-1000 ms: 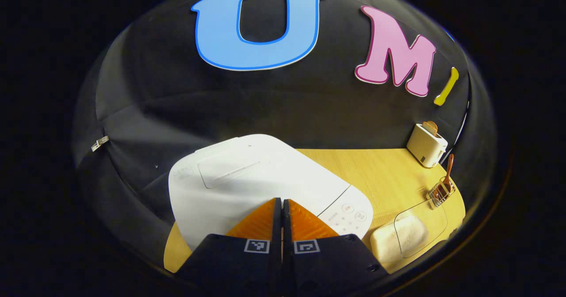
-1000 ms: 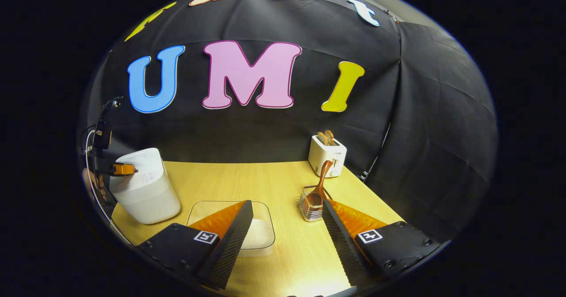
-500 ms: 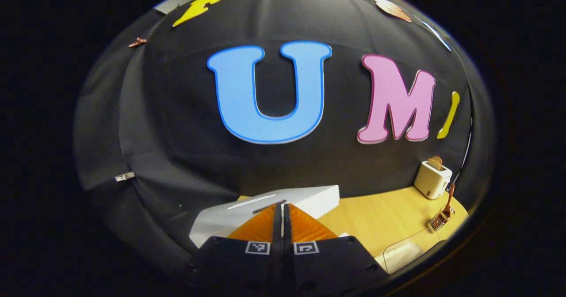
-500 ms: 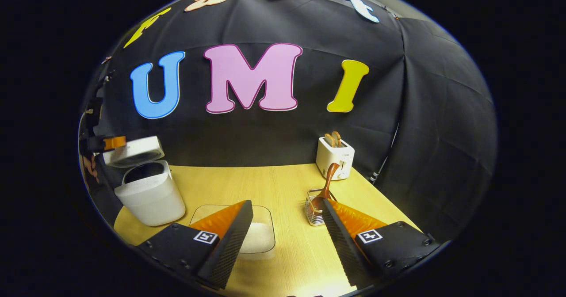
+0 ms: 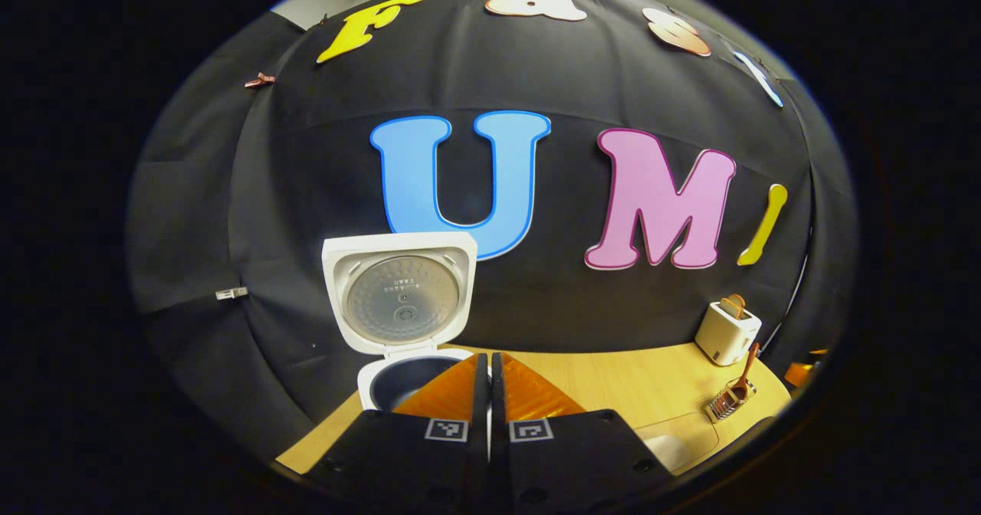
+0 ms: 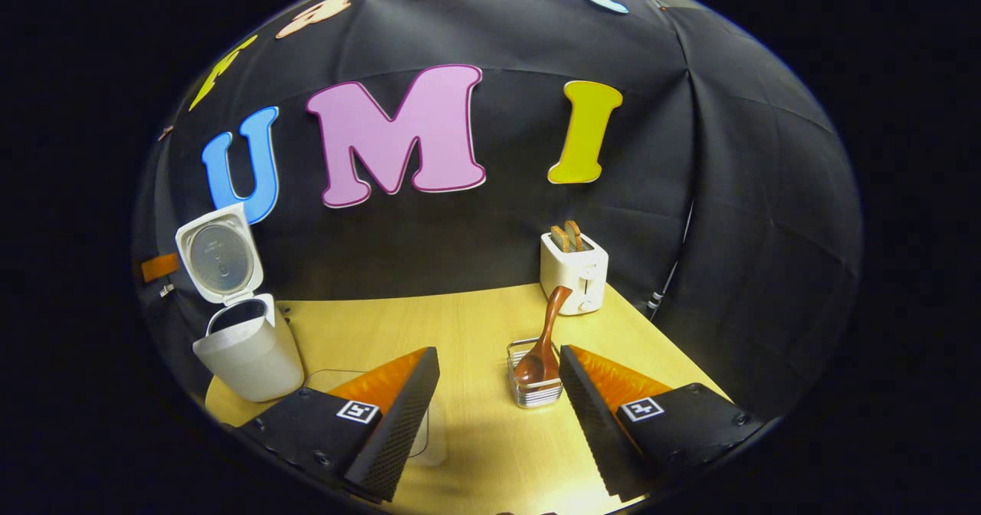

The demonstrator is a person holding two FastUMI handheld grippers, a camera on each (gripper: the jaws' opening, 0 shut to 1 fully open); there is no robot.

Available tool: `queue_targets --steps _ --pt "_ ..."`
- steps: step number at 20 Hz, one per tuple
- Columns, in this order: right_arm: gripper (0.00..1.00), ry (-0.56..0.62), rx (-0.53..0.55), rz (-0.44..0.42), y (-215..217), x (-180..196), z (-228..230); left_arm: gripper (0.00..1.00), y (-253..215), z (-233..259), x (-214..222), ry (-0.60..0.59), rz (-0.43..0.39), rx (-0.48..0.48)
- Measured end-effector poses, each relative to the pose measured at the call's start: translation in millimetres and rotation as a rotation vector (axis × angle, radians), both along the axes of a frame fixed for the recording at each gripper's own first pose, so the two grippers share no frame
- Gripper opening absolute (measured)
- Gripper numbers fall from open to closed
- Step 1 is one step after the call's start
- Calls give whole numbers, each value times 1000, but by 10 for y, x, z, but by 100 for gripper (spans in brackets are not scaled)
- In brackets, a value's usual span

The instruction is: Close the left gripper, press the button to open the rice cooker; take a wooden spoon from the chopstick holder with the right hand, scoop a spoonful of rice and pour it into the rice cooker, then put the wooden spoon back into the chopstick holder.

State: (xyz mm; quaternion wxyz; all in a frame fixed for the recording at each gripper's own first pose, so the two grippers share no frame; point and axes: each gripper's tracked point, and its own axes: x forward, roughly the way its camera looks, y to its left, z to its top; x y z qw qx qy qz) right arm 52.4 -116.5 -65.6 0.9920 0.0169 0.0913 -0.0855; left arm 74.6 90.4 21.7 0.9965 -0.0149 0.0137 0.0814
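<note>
My left tool (image 5: 489, 363) is pressed shut on nothing in front of the rice cooker (image 5: 402, 377), whose lid (image 5: 398, 289) stands upright, while my right tool (image 6: 497, 362) gapes wide on the tabletop (image 6: 429, 323) just before the chopstick holder (image 6: 534, 386) holding the wooden spoon (image 6: 542, 340).

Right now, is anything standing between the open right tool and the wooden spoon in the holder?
Nothing visible does. In the right gripper view the right tool is open, and the spoon stands in the holder just beyond its fingers, with bare table around it. The toaster sits farther back, behind the spoon.
</note>
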Motion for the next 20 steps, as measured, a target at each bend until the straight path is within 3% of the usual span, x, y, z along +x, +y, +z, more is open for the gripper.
queue_targets --steps 6,11,13,16,20 --pt "99 28 50 27 -432 551 19 5 -497 -206 -173 30 -67 85" --pt "99 108 102 63 -678 1003 -240 9 -984 -330 -171 49 -155 -72" --pt "99 162 135 82 -719 1165 -425 29 -1066 -420 -177 63 -154 -100" --pt "99 244 195 83 -820 1412 -759 99 -1201 -514 -252 91 -164 -101" --pt "99 335 288 76 -934 1737 -1126 96 -1238 -672 -275 122 -121 -108"
